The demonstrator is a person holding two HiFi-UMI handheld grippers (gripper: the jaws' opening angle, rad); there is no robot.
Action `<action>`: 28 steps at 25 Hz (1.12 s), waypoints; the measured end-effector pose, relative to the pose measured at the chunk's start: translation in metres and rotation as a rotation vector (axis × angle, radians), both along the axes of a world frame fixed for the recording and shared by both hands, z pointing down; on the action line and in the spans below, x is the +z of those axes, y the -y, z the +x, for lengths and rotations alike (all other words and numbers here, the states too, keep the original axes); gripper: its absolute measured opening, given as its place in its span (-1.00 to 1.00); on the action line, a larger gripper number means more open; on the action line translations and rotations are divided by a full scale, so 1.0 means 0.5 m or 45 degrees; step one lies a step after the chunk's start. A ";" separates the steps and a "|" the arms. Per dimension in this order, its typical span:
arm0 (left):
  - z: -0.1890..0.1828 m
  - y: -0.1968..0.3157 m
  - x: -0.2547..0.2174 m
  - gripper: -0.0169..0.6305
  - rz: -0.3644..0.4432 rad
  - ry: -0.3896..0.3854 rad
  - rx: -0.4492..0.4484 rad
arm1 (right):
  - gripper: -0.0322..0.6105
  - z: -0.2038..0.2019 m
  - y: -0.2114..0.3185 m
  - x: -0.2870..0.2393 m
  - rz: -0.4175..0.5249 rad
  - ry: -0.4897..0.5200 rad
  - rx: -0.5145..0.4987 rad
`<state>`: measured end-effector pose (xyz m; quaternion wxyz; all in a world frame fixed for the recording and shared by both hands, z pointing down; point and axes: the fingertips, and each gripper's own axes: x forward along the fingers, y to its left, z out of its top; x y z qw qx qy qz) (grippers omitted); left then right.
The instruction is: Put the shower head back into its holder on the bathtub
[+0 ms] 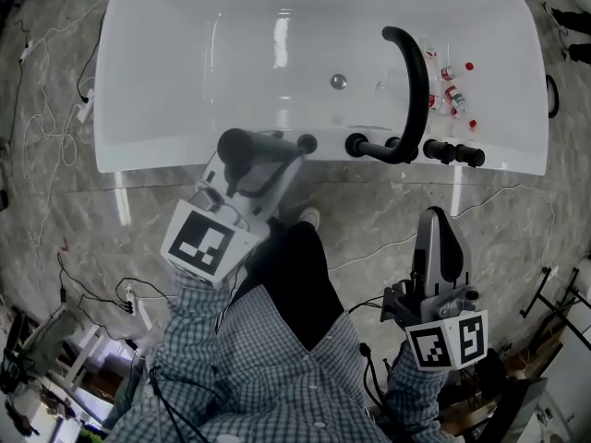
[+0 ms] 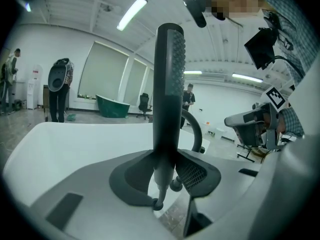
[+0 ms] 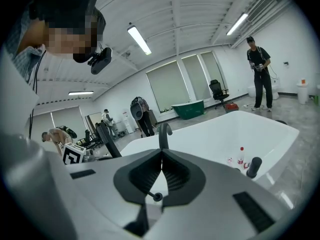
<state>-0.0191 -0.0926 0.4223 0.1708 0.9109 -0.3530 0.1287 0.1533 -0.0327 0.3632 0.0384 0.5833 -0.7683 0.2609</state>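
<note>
Left gripper [image 1: 261, 166] has its jaws clamped on the handle of the black stick-shaped shower head [image 1: 245, 146]. In the left gripper view the shower head [image 2: 169, 84] stands straight up between the pads, nozzle face to the right. It is in the air over the near rim of the white freestanding bathtub [image 1: 129, 109], so not seated yet.

Its free end points at the row of black fittings on the rim [image 1: 434, 149], beside the curved black spout [image 1: 414, 81]. The nearest fitting [image 1: 355, 144] is close but not touching. Can't tell which fitting is the holder.

Right gripper [image 3: 161, 176] has its jaws closed together with nothing between them, parked back by the person's side [image 1: 434, 221].

Status: pickup done; align, insert and release left.
</note>
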 end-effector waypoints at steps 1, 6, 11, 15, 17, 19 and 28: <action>0.004 0.001 0.011 -0.55 -0.007 -0.001 0.007 | -0.85 0.003 -0.001 0.008 -0.008 -0.004 0.003; 0.024 0.007 0.058 -0.55 -0.026 0.001 0.043 | -0.85 0.017 0.001 0.040 -0.026 -0.004 0.020; 0.035 0.017 0.109 -0.55 -0.037 0.045 0.068 | -0.85 0.027 0.004 0.067 -0.043 0.004 0.033; 0.042 0.020 0.137 -0.55 -0.054 0.057 0.072 | -0.85 0.037 0.001 0.085 -0.057 0.003 0.045; 0.046 0.022 0.154 -0.55 -0.060 0.059 0.068 | -0.85 0.043 0.000 0.098 -0.060 -0.011 0.047; 0.046 0.024 0.174 -0.55 -0.073 0.074 0.055 | -0.85 0.048 -0.001 0.112 -0.064 -0.020 0.048; 0.052 0.018 0.243 -0.55 -0.084 0.082 0.059 | -0.85 0.058 -0.006 0.155 -0.087 -0.022 0.063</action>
